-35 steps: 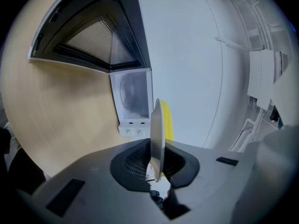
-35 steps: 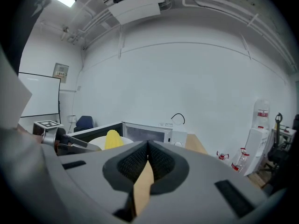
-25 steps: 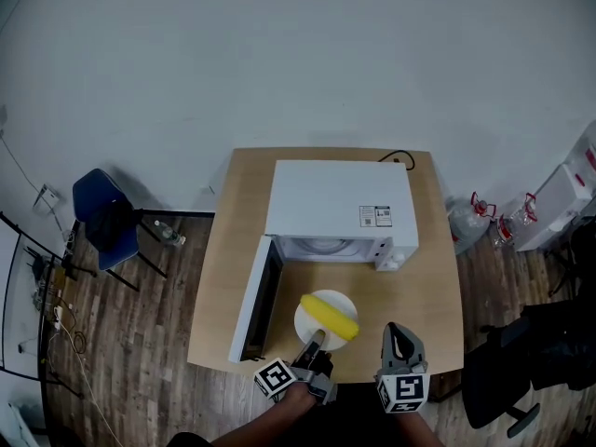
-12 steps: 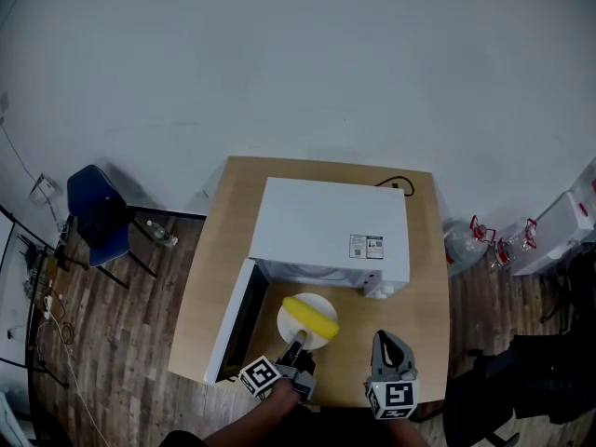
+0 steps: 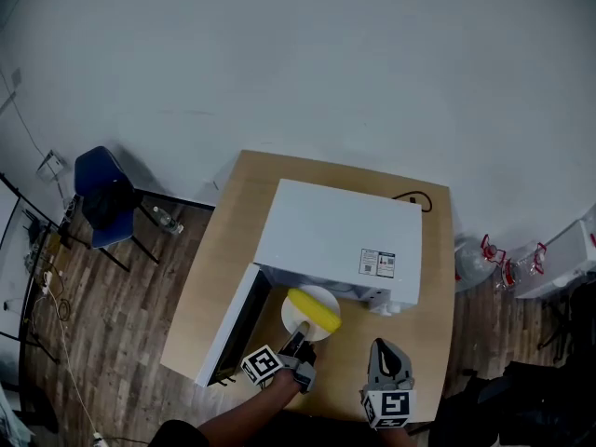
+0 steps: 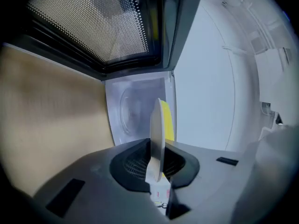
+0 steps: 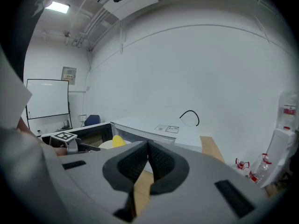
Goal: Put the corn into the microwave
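Note:
A yellow corn cob (image 5: 315,311) lies on a white plate (image 5: 296,320). My left gripper (image 5: 300,335) is shut on the plate's near rim. The plate hangs at the mouth of the white microwave (image 5: 340,240), whose door (image 5: 230,324) stands open to the left. In the left gripper view the plate (image 6: 156,139) shows edge-on between the jaws, with the corn (image 6: 167,120) behind it and the cavity (image 6: 135,111) straight ahead. My right gripper (image 5: 385,350) is shut and empty, over the table to the right of the plate. The right gripper view shows its pads (image 7: 147,157) touching and the corn (image 7: 118,141) at left.
The microwave fills much of the wooden table (image 5: 233,240). A black cable (image 5: 414,196) runs off behind it. A blue chair (image 5: 98,189) stands on the floor at left, and water bottles (image 5: 494,250) at right.
My left gripper has carried the plate and corn forward and a little down, up to the microwave opening. The right gripper has also moved forward. The head view has shifted.

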